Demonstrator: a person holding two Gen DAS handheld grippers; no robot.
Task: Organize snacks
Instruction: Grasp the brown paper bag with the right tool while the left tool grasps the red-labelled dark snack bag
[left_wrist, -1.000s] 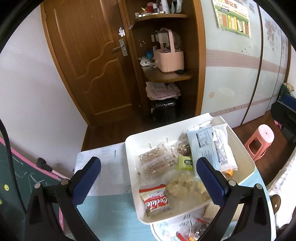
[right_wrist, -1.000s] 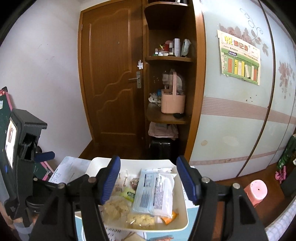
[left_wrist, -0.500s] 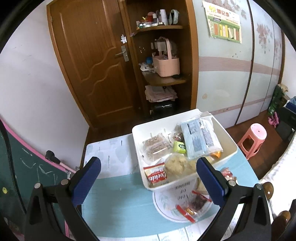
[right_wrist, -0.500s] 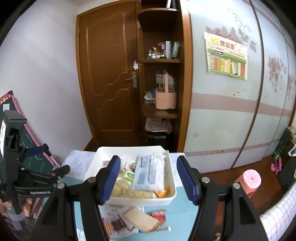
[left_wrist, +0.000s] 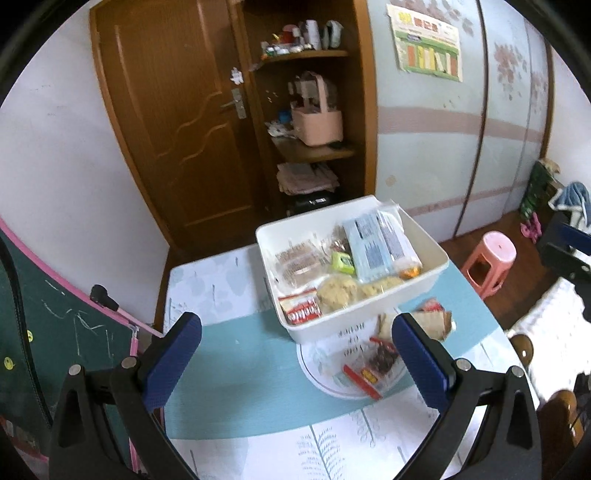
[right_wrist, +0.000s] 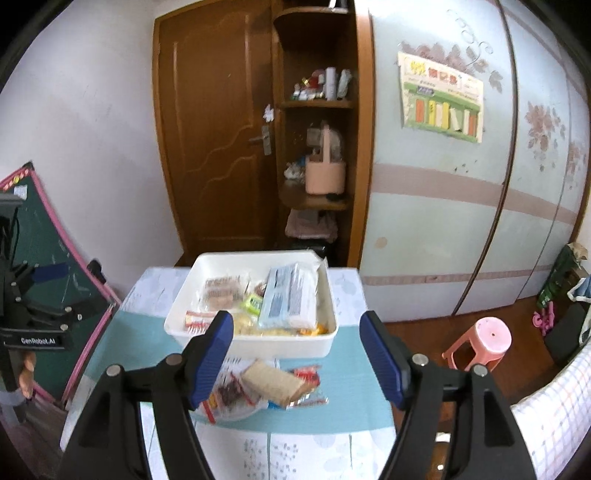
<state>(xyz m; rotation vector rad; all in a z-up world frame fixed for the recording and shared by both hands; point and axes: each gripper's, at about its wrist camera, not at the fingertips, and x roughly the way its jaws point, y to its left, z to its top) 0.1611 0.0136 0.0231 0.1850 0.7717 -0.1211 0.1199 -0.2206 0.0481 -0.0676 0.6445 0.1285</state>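
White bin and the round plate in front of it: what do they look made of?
White bin: likely plastic, matte, with smooth moulded walls and rounded corners. Round plate: glossy white with printed lettering, so perhaps ceramic or melamine; the blur leaves that open.

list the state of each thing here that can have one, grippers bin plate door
left gripper: open, empty
right gripper: jaws opening, nothing between them
white bin: upright, filled with snack packets
plate: a few snacks lying on it
brown packet: flat beside the plate
door: shut
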